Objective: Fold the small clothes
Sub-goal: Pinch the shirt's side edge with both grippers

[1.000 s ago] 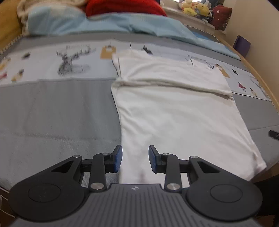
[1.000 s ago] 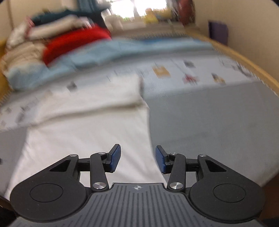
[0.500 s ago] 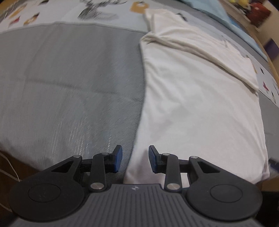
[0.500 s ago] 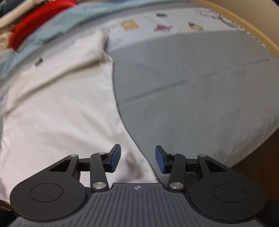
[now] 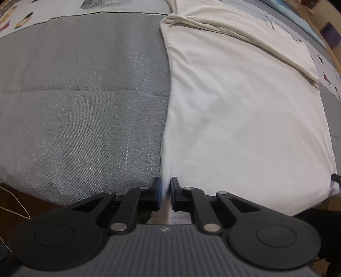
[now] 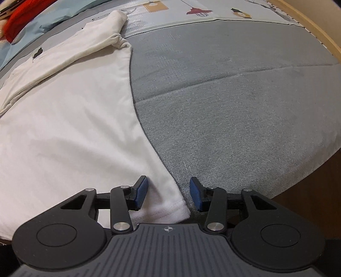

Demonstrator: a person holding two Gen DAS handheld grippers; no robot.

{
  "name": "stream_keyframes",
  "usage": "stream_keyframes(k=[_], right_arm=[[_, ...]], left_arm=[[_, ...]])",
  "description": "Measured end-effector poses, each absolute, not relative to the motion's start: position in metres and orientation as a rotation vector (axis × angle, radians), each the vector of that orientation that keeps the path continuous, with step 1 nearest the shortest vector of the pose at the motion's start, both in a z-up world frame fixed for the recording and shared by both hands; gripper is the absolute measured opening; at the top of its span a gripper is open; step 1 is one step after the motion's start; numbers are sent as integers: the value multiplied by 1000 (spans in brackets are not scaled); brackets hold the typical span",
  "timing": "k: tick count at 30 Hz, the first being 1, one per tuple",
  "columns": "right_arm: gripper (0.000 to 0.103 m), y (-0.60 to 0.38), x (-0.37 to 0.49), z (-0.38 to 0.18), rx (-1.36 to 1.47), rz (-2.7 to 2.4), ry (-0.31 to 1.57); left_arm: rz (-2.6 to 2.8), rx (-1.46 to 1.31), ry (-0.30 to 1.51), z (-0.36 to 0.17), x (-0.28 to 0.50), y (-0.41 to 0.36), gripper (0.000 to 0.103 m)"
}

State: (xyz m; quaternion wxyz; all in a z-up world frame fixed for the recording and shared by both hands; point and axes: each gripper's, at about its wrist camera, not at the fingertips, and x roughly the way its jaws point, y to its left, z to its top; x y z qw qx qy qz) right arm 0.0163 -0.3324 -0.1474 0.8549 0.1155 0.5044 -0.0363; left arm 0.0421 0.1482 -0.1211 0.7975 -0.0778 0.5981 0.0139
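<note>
The left claw (image 5: 165,192) pinches the white shirt's (image 5: 245,110) near left corner; the right claw (image 6: 168,194) gapes around its near right corner on the grey bed (image 6: 234,110).

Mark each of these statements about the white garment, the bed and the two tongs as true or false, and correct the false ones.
1. The left tongs are closed on the near left corner of the white garment. True.
2. The right tongs are clamped shut on the cloth. False: they are open, with the garment's near right corner lying between the fingers.
3. The garment lies on a grey bedcover. True.
4. The garment is spread out fully, with nothing folded over. False: its far part is folded back over itself.
5. The garment is red. False: it is white; a red item lies at the far end of the bed.
</note>
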Motion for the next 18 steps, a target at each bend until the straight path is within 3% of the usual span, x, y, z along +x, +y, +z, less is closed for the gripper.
stream_keyframes(k=[2,4,14,18], right_arm=[[15,-333,16,-147,246,-65,1059],[6,-332,15,-147,252,-48,1058],[8,-326,14,-148,212,-52,1058],[8,-323,14,-148,196,-44,1056]], left_arm=[[23,-156,1277,-119,41,145,7],[17,-153,1267,-118,39,146,7],[32,-130,1294,-123,41,141,12],[12,-120,1278,-122,41,139,7]])
